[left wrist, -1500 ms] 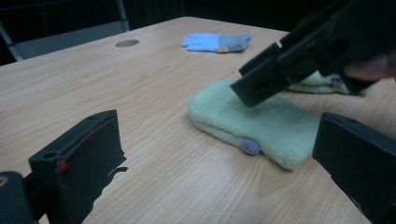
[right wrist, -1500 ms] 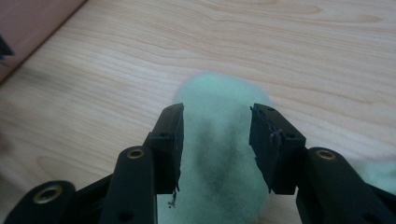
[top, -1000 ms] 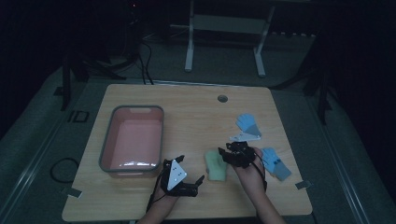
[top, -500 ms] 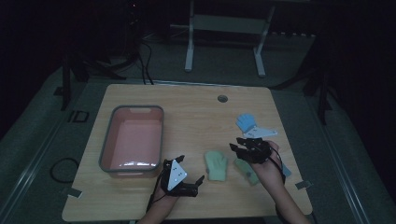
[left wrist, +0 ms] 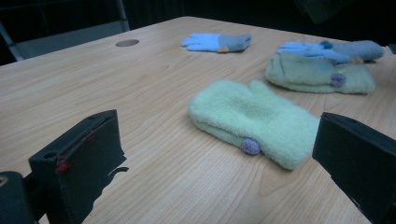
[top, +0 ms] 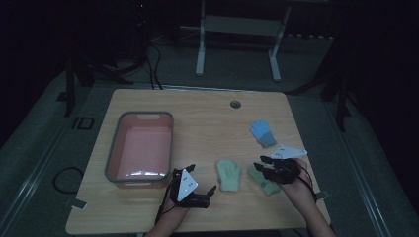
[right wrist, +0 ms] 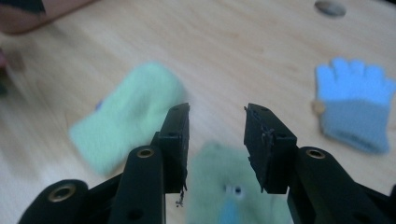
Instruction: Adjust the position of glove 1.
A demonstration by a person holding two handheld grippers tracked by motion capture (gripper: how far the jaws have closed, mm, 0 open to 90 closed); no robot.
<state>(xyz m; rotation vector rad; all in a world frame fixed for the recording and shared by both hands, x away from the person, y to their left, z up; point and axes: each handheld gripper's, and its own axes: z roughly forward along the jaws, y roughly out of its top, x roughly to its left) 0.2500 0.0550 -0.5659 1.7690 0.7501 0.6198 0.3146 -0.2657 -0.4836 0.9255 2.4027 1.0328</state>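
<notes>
Our right tool (top: pixel 264 165) hangs over the second green mitten (top: pixel 261 178) at the near right of the table (top: pixel 207 118), jaws part-open with nothing between them; in the right gripper view (right wrist: pixel 215 122) they stand apart above the mitten's fuzzy cloth. Our left tool (top: pixel 197 185) lies near the table's near edge, jaws spread wide and empty, with the first green mitten (left wrist: pixel 254 121) lying just past them.

The pink tub (top: pixel 114 157) with a grey rim sits at the left of the table, and we see nothing in it.

The first green mitten (top: pixel 230 174) lies flat between the two tools, pale green and fleecy, a small purple button at its cuff. The second has a button too, and a blue glove (left wrist: pixel 327 49) lies just beside it. Another blue glove (top: pixel 262 133) with a grey cuff lies farther off, to the right.
</notes>
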